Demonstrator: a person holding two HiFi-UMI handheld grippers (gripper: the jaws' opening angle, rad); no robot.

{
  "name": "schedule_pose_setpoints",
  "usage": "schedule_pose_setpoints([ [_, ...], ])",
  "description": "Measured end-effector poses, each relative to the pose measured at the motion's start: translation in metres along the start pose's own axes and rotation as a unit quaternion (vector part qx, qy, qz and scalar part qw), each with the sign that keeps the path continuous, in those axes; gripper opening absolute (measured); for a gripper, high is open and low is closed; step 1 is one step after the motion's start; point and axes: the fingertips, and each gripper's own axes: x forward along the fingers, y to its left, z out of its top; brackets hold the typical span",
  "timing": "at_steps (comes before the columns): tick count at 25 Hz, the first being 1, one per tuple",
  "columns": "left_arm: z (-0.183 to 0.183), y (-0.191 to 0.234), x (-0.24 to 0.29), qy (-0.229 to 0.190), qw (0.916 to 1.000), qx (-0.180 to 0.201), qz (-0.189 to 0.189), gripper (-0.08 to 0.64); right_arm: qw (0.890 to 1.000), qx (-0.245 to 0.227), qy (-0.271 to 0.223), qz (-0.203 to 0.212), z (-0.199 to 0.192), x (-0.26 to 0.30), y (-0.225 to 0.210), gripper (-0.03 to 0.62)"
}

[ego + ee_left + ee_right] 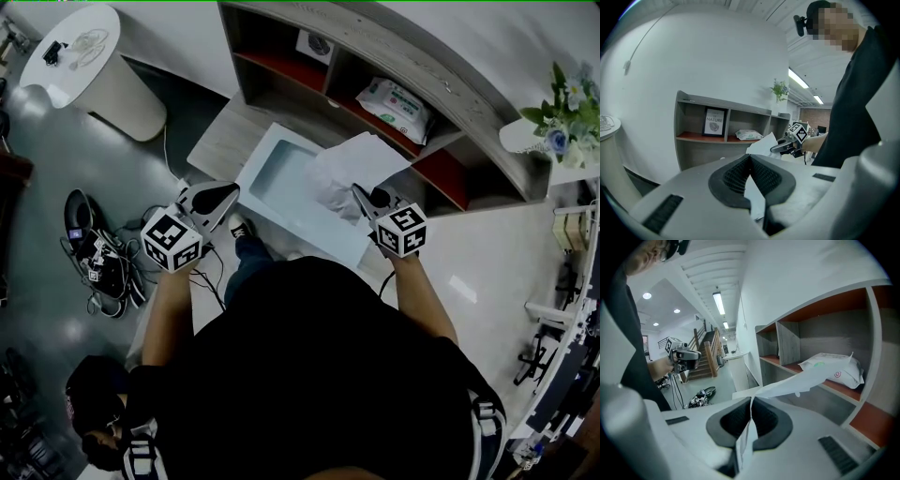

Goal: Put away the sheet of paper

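Note:
The white sheet of paper [352, 164] is bent and held up over the right end of a shallow white box [281, 202]. My right gripper [359, 194] is shut on its near edge. In the right gripper view the paper [806, 378] runs out from the closed jaws [751, 401] toward the shelf. My left gripper [228, 194] hovers at the box's left near corner, apart from the sheet. Its jaws [750, 157] meet at the tip, and I see nothing held there. From the left gripper view the paper [761, 145] and the right gripper [780, 146] show straight ahead.
A grey shelf unit [281, 66] with red boards stands behind the box. It holds a packet of wipes [394, 103] and a framed picture [314, 44]. A plant [562, 117] is at the right and a round white table [75, 47] at far left. Cables [98, 258] lie on the floor.

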Motion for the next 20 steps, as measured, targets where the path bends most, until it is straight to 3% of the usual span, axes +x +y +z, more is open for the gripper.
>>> schedule_pose_setpoints([
  [20,-0.003,0.036,0.019,0.024,0.9989,0.003,-0.040,0.020,0.997,0.062,0.029,-0.019,-0.033,0.036,-0.012,0.015],
])
